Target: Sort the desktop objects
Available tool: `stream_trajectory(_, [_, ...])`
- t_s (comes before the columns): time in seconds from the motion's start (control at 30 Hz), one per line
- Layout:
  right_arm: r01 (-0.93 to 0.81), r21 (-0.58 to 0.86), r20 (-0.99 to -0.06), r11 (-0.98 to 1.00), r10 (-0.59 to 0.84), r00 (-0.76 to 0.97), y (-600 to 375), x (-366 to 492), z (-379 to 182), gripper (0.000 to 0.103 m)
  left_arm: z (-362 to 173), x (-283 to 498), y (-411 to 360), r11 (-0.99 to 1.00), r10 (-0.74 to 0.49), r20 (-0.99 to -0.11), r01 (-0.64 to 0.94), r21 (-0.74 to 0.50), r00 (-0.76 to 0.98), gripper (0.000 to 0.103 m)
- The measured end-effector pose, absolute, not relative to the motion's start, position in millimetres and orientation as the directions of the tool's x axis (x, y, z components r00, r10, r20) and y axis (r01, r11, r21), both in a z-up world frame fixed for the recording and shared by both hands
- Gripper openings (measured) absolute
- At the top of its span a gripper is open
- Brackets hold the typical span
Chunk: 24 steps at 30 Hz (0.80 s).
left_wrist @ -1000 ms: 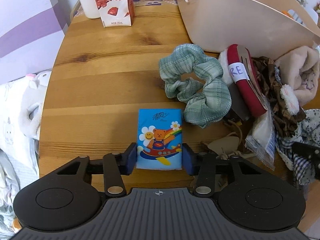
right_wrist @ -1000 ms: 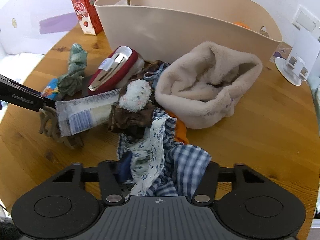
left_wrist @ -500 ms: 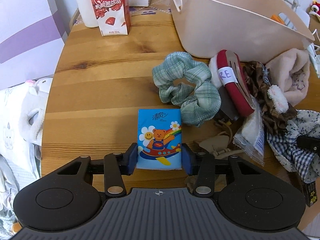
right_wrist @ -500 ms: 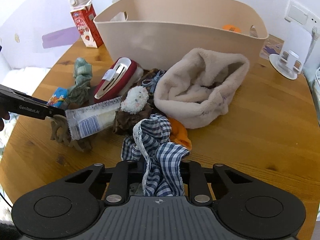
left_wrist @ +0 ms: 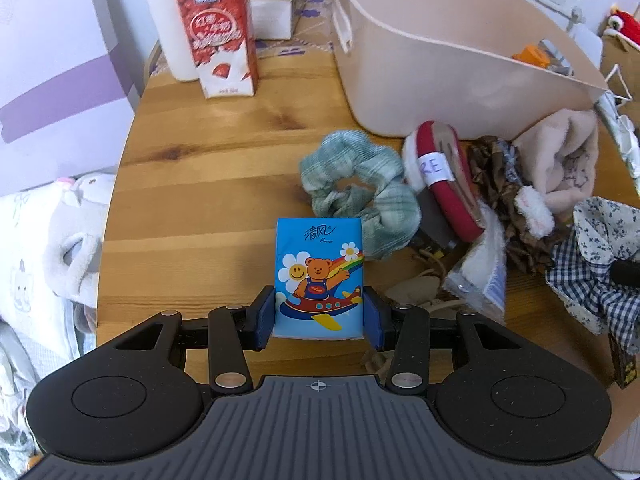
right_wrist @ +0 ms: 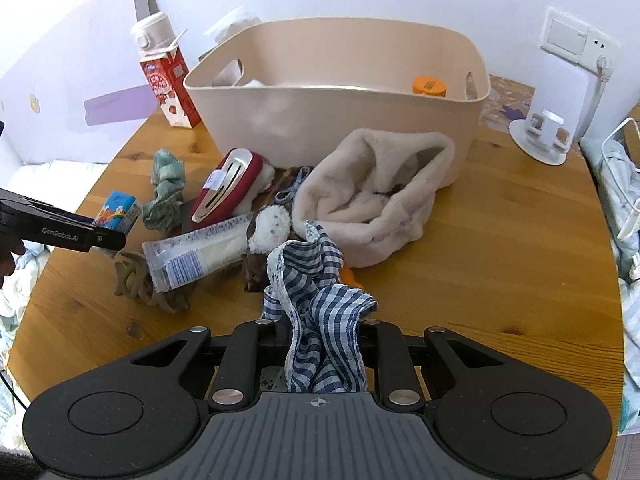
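Note:
My left gripper (left_wrist: 319,316) is shut on a blue tissue pack (left_wrist: 319,272) with a cartoon bear, held just above the wooden table (left_wrist: 220,184). The right wrist view shows the same pack (right_wrist: 118,208) in the left gripper (right_wrist: 100,236) at the far left. My right gripper (right_wrist: 322,344) is shut on a blue checked cloth (right_wrist: 320,308), which hangs bunched between its jaws above the pile. That cloth (left_wrist: 588,300) also shows at the right edge of the left wrist view. A beige basket (right_wrist: 340,120) stands behind the pile.
On the table lie a green scrunchie (left_wrist: 360,196), a red hair clip (left_wrist: 444,184), a fluffy cream cloth (right_wrist: 380,200), a plastic-wrapped packet (right_wrist: 196,256) and a brown claw clip (right_wrist: 136,280). A milk carton (right_wrist: 170,92) stands back left, a white stand (right_wrist: 548,136) back right.
My right gripper has closed on the checked cloth and lifted it up off the pile. The left gripper has risen a little with the tissue pack in it.

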State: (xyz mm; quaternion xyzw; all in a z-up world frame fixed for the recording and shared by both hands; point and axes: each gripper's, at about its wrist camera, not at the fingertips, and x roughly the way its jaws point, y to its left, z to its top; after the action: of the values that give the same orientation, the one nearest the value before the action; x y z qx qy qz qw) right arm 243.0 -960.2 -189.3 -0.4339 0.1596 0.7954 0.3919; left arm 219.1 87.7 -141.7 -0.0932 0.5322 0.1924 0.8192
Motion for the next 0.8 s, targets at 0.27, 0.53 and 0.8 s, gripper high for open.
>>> stream_trajectory(0.27, [-0.768, -0.084, -0.789, -0.635, 0.513, -0.338, -962, 247, -171, 0.018, -126, 224, 80, 0.926, 0.219, -0.890, -0.373, 0.060, 0.400, 0.046])
stream_trajectory(0.53, [-0.782, -0.085, -0.800, -0.617, 0.510, -0.315, -949, 252, -173, 0.019, -121, 228, 78, 0.930, 0.220, -0.885, -0.361, 0.064, 0.411, 0.046])
stream_trajectory(0.8, [-0.783, -0.112, -0.834, -0.612, 0.486, -0.261, -936, 253, -192, 0.019, -123, 225, 79, 0.931, 0.221, -0.887, -0.358, 0.068, 0.405, 0.046])
